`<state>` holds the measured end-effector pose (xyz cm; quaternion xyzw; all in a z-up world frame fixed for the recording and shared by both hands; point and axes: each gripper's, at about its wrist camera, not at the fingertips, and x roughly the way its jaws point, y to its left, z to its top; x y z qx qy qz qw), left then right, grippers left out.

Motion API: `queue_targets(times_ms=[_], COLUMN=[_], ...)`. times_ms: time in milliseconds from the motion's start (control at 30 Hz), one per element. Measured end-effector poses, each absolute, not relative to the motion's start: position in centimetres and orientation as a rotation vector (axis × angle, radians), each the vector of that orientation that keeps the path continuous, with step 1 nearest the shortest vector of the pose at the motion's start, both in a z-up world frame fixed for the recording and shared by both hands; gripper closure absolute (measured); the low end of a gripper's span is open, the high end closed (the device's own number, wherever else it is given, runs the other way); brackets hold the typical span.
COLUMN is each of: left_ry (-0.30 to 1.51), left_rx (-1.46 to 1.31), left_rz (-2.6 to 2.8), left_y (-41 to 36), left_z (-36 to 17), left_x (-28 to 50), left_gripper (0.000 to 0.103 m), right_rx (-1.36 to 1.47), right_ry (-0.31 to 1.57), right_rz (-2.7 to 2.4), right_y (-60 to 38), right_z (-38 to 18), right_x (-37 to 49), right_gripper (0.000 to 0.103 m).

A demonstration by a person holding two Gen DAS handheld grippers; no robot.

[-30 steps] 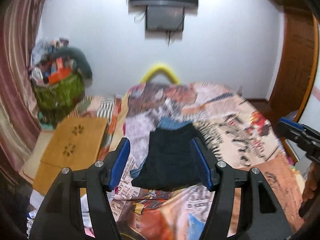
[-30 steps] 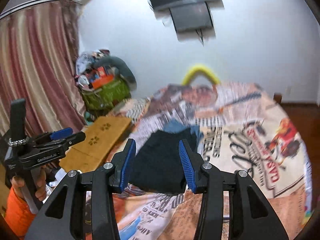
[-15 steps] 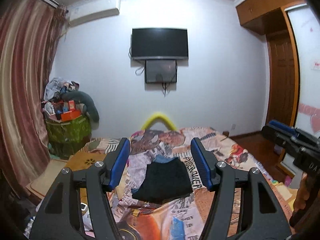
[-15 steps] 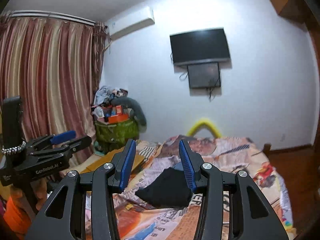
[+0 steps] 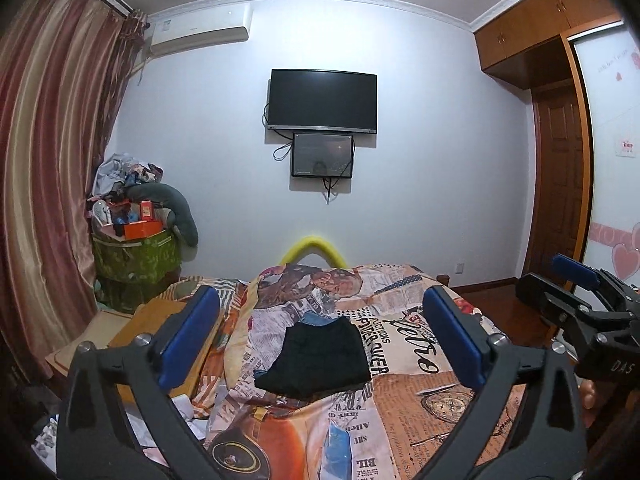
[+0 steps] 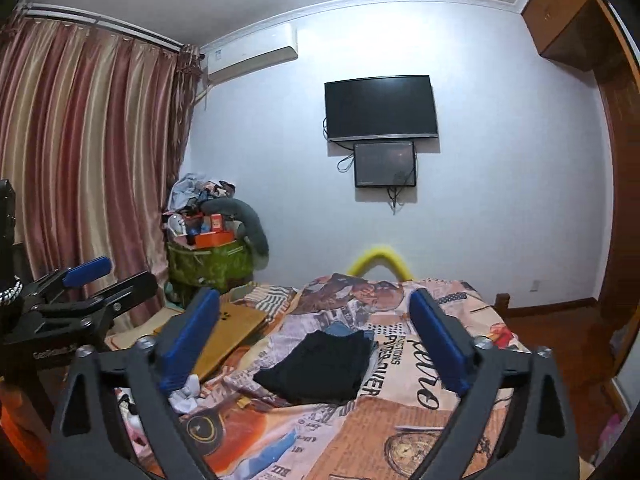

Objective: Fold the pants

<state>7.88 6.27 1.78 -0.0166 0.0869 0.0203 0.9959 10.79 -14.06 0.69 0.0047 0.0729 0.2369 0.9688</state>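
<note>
Black pants (image 5: 320,356), folded into a compact rectangle, lie on the bed (image 5: 404,408) near its middle, over a blue garment (image 5: 316,319) showing at their 12 o'clock edge. Left gripper (image 5: 320,340) and right gripper (image 6: 316,340), jaws just opened wide, hold nothing and stand well clear. Folding appears complete; apparently nothing remains.

a pale wall (image 5: 432,140) carries a dark tv (image 5: 322,100), a smaller screen (image 5: 322,155) just below it and an air conditioner (image 5: 200,32) near the ceiling. striped curtains (image 5: 52,160) hang on the left beside a heaped green bin (image 5: 136,256), and wooden cabinets (image 5: 536,28) and a door (image 5: 560,184) stand on the right. a bed (image 5: 404,360) with a newspaper-print cover fills the foreground, with a wooden board (image 6: 228,334) at its left and wood floor (image 6: 560,328) at its right.
</note>
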Motion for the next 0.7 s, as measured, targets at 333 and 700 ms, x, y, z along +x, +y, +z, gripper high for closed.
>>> queue_targets(times_ms=[333,700], left_ry=[0.180,0.197], left_rx=[-0.033,-0.023], left_rz=[0.034,0.042], left_y=[6.1,5.9], left_z=[1.5,0.8], left_x=[7.8,8.7], left_gripper=[0.000,0.000], right_rx=[0.020,0.032], right_ry=[0.169,0.193], right_rz=[0.467,0.459], right_y=[-14.2,-14.6], right_z=[-0.4,-0.7], right_x=[10.3,10.3], right_gripper=[0.000,0.000])
